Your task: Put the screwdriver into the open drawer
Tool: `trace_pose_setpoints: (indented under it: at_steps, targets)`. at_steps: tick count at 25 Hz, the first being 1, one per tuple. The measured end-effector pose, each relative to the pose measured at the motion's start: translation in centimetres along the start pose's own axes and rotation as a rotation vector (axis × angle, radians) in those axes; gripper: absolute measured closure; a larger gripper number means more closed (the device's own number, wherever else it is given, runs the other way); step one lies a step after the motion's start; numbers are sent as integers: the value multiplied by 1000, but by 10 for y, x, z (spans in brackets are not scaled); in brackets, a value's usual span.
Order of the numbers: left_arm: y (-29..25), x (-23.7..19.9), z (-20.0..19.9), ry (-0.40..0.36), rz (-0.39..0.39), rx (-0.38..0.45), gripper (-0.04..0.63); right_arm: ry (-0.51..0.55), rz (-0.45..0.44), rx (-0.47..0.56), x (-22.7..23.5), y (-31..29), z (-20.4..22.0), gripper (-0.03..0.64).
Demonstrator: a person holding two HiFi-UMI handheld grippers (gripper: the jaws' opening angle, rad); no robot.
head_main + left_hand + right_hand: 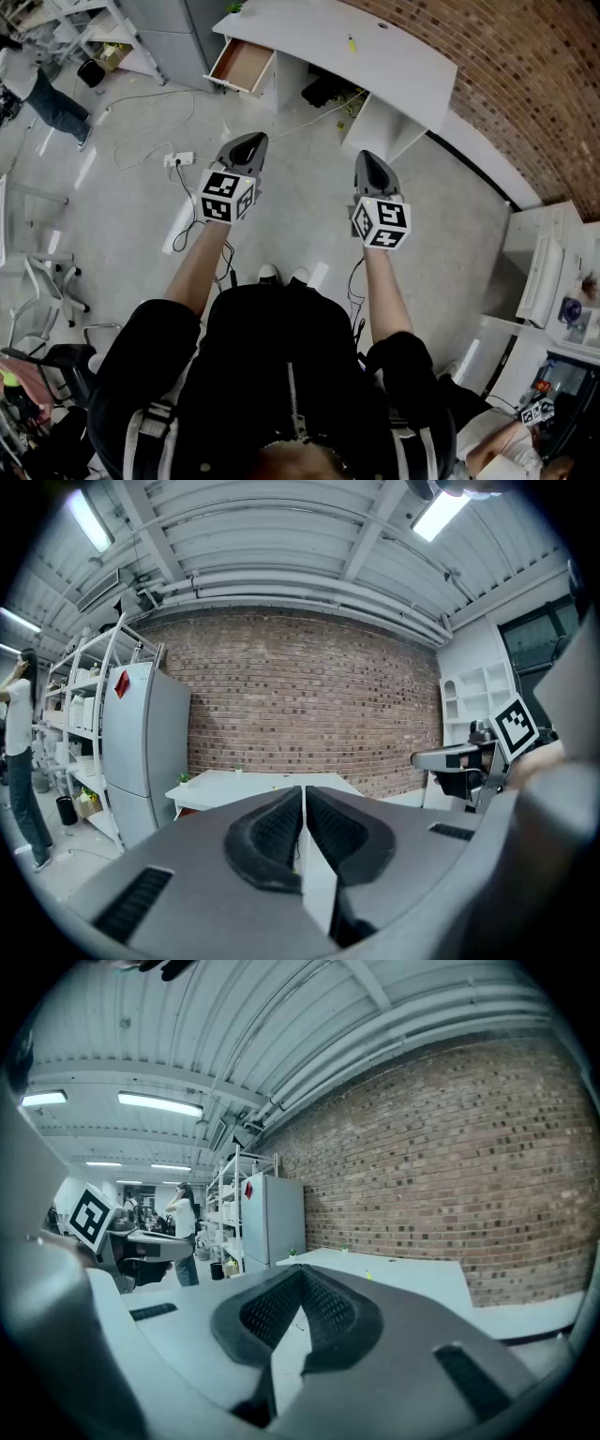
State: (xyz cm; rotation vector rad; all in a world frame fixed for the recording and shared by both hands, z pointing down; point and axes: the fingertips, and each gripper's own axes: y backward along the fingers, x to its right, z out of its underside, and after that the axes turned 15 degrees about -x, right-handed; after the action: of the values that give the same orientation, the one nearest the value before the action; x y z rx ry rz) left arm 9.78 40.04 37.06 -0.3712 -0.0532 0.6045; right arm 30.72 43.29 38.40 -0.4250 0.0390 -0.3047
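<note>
Both claws clenched, nothing between the jaws: left gripper (247, 141) shows its ribbed pads meeting at the tip in its own view, and right gripper (302, 1277) likewise. Each is held out level in front of the person, above bare grey floor (300, 202) and well apart from the furniture. White desk (403, 70) stands ahead against a curved brick wall (525, 75). Screwdriver (352, 43), a small yellow item, lies on the desktop, untouched. Drawer (242, 64) at the desk's left end is pulled open; wood-coloured inside, contents not discernible. The screwdriver sits to the right of the drawer, not in it. Floor carries a white power strip (178, 159) with loose cables (141, 98) running toward the desk. Grey fridge (141, 747) stands left of the desk, with open shelving (84, 714) beside it. Second person (42, 94) is at the far left of the room. Ceiling is ribbed metal with strip lights (159, 1103).
</note>
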Motion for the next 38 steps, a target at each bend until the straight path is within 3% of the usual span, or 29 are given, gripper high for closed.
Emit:
trace_pose_setpoints:
  at_steps: [4,8,15,28,38]
  targets:
    - [10,-2,0,-8,1,12,565,-3,-16,25,-13,4,-1,607]
    - [20,-7,-4,-8,-4,28,565,-10,-31,19,-21,3,2,552]
    - [37,-24,4,6,-21,29,565,17,10,7,-33,3,7,341]
    - [53,-67,27,11,-15,16,565,8,60,4,-62,-10,6,336]
    - [27,-105,18,27,-34,1,565,8,43,-11,-58,-56,-11,336]
